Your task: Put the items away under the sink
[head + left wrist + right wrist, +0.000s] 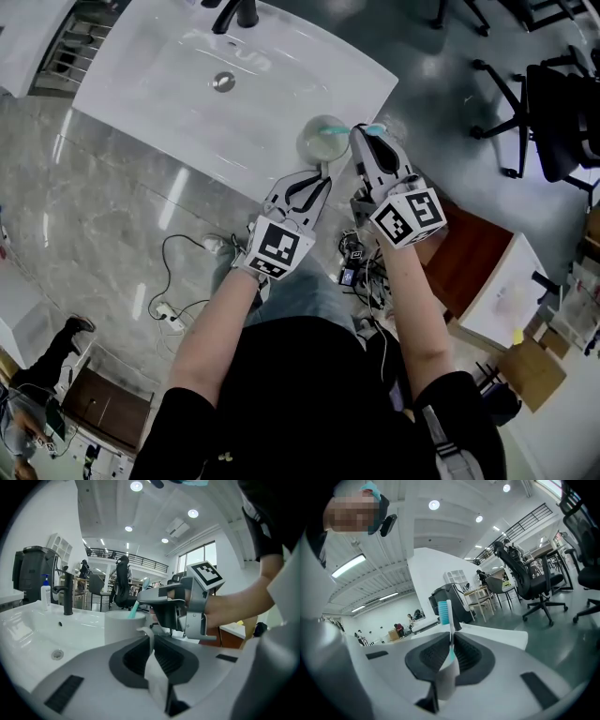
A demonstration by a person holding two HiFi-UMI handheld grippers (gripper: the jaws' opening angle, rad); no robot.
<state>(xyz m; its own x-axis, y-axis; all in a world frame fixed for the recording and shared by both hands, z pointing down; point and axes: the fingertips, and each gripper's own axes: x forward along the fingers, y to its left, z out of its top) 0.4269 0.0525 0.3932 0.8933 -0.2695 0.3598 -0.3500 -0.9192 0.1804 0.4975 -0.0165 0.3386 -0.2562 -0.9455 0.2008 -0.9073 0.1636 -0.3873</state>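
A pale round cup (323, 139) stands on the near right corner of the white sink (169, 56). My left gripper (323, 173) is shut, and its tips rest against the cup's near rim without gripping it. In the left gripper view the cup (122, 626) sits just left of the shut left gripper (151, 637). My right gripper (364, 136) is shut on a white and teal toothbrush (373, 128) beside the cup's right rim. In the right gripper view the toothbrush (444, 613) stands upright between the jaws of the right gripper (450, 641), bristle head past the tips.
A black faucet (234, 14) and the drain (223, 82) lie farther back in the basin. A soap bottle (45, 595) stands by the faucet. Cables (187, 281) trail over the floor below. A brown cabinet (473, 262) and office chairs (553, 112) are to the right.
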